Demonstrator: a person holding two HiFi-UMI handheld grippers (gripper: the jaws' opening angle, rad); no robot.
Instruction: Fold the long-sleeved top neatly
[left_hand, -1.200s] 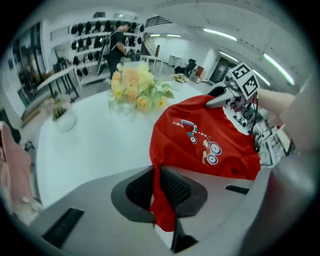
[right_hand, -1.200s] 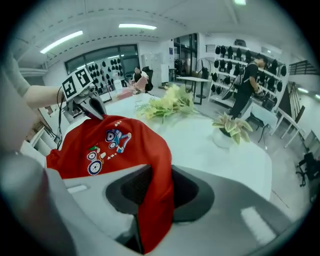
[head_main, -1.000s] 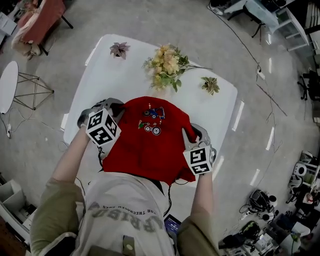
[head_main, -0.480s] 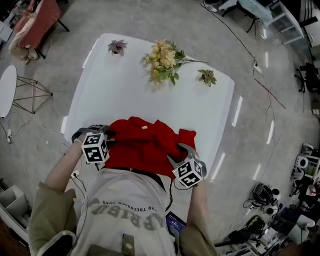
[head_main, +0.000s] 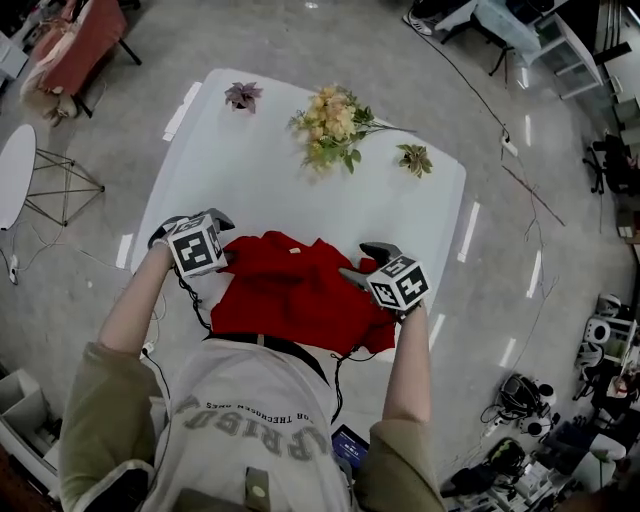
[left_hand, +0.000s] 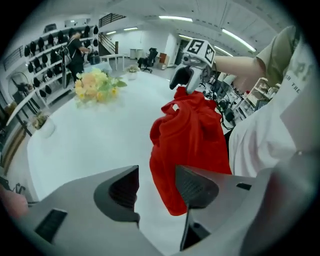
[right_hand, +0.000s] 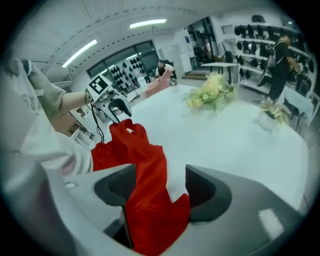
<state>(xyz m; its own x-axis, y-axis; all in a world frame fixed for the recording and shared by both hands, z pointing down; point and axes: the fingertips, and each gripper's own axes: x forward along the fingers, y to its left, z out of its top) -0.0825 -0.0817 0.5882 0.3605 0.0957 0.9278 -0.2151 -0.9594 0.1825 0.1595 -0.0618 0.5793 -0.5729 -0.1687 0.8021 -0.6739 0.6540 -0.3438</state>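
The red long-sleeved top (head_main: 295, 290) lies bunched on the white table (head_main: 300, 190) near its front edge, just in front of the person's body. My left gripper (head_main: 218, 232) stands at the top's left end. Its jaws have just been opening and now stand apart, with the cloth's edge (left_hand: 187, 135) lying just beyond the gap. My right gripper (head_main: 358, 264) is at the right end, and its jaws have also just been opening. A fold of red cloth (right_hand: 150, 200) hangs loose between them, draped against one jaw, with the table showing beside it.
A bunch of yellow flowers (head_main: 330, 125) lies at the table's far side, between two small potted plants (head_main: 243, 96) (head_main: 414, 158). A round side table (head_main: 15, 170) and wire stand are on the floor at left, with cables and equipment at right.
The top was held up spread, print showing. It has come down onto the table in a heap. Both grippers dropped with it and their jaws have opened.
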